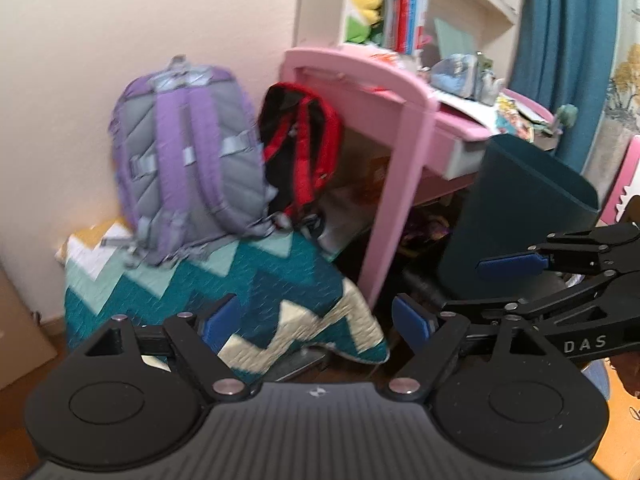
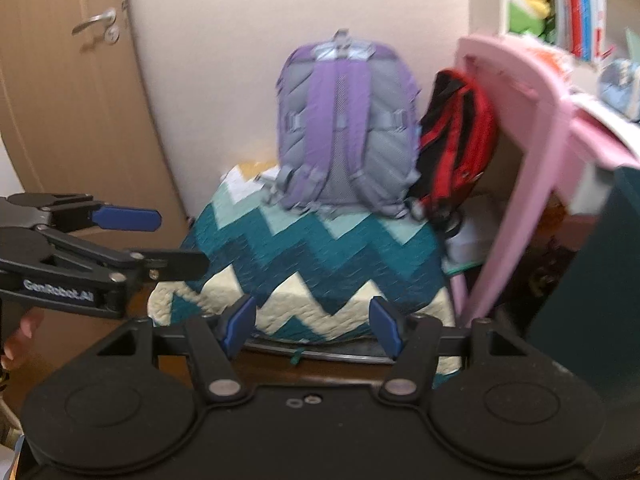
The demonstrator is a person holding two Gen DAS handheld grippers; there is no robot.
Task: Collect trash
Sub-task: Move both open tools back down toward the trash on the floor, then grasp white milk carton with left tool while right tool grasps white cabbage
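Two hand-held grippers are showing here, neither carrying anything. The left gripper (image 1: pixel 316 322) is standing with its jaws wide apart, only the folded zigzag quilt (image 1: pixel 256 292) showing far beyond the gap. The right gripper (image 2: pixel 312 326) is likewise standing with its jaws apart and empty; seen from the left wrist it is reaching in from the right, in front of a dark teal bin (image 1: pixel 520 208).

The step in hand is judged to be a search or approach: no item of trash is lying between either pair of jaws, and no loose wrapper or scrap is identifiable in these blurred views. Where the trash is cannot be told; the cluttered top of the pink bench (image 1: pixel 404 92) and the shadowed space beneath it are the likeliest places. The teal bin, standing just right of the bench, is probably serving as the container, though its inside is hidden.

A purple backpack (image 2: pixel 344 132) is sitting upright on the quilt, a red-and-black backpack (image 2: pixel 456 140) hanging just to its right against the bench.

The next move is calling for a steadier view to locate a piece of trash, then bringing open jaws around it.
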